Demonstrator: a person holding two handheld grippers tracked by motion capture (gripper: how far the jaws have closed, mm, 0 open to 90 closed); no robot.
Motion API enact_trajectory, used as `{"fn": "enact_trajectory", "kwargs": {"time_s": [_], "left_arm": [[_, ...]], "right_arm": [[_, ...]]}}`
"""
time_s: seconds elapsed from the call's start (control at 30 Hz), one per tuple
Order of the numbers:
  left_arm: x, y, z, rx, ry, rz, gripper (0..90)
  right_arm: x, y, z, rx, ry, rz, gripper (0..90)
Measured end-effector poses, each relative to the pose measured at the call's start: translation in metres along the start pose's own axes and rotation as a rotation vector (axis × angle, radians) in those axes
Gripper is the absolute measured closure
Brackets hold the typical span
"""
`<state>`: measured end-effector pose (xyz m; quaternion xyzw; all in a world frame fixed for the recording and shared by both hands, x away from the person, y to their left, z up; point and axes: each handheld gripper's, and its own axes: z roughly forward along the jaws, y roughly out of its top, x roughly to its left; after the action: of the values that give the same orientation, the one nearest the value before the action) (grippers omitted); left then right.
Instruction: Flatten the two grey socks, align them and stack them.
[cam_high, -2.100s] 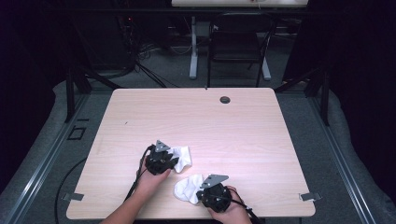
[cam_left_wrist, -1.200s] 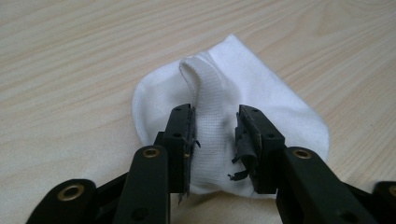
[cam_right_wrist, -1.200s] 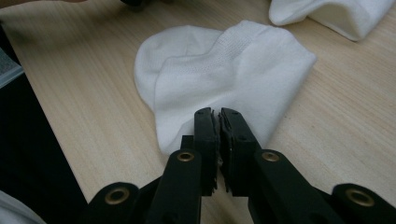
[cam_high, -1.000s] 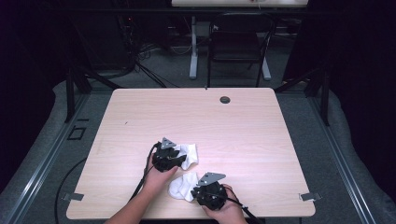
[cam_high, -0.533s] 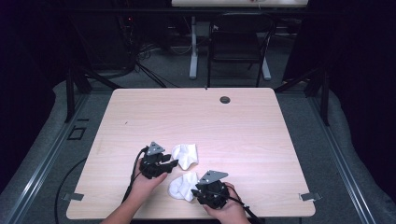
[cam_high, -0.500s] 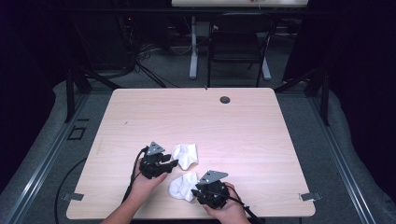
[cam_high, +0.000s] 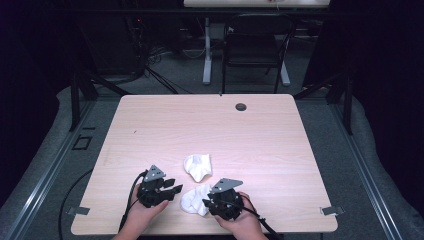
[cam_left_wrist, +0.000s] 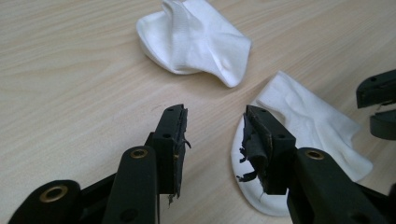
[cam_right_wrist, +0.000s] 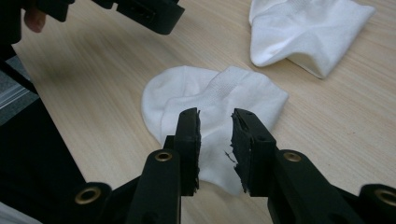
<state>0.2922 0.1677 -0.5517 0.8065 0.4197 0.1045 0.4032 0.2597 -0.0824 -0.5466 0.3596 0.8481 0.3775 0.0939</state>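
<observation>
Two white socks lie on the wooden table (cam_high: 260, 135). The far sock (cam_high: 197, 166) (cam_left_wrist: 196, 35) (cam_right_wrist: 303, 28) lies crumpled, apart from both grippers. The near sock (cam_high: 195, 200) (cam_left_wrist: 313, 126) (cam_right_wrist: 210, 93) lies flat by the front edge. My left gripper (cam_high: 172, 192) (cam_left_wrist: 215, 126) stands open and empty just left of the near sock. My right gripper (cam_high: 206, 204) (cam_right_wrist: 215, 123) hovers over the near sock's edge. Its jaws have just been opening and stand apart, and the sock lies under them, not pinched.
A dark cable hole (cam_high: 241, 106) sits near the table's far edge. A black chair (cam_high: 255, 50) and a desk leg stand beyond the table. Both hands are close to the front edge, and cables trail off it.
My left gripper has drawn back to the left and toward the person, away from the far sock, which stays on the table. The right gripper has stayed over the near sock.
</observation>
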Motion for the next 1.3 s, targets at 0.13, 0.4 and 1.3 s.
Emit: {"fn": "enact_trajectory", "kwargs": {"time_s": [0.13, 0.4, 1.3], "left_arm": [[-0.002, -0.002, -0.003, -0.006, -0.008, -0.010, 59.3], [-0.010, -0.011, -0.006, 0.004, -0.025, 0.005, 65.8], [-0.021, -0.018, 0.022, 0.113, -0.031, 0.092, 84.4]], "right_arm": [[0.002, -0.002, 0.001, -0.015, -0.011, 0.000, 71.9], [0.010, -0.005, 0.005, -0.036, 0.014, -0.023, 73.4], [0.018, -0.011, 0.036, 0.018, 0.046, -0.076, 73.3]]}}
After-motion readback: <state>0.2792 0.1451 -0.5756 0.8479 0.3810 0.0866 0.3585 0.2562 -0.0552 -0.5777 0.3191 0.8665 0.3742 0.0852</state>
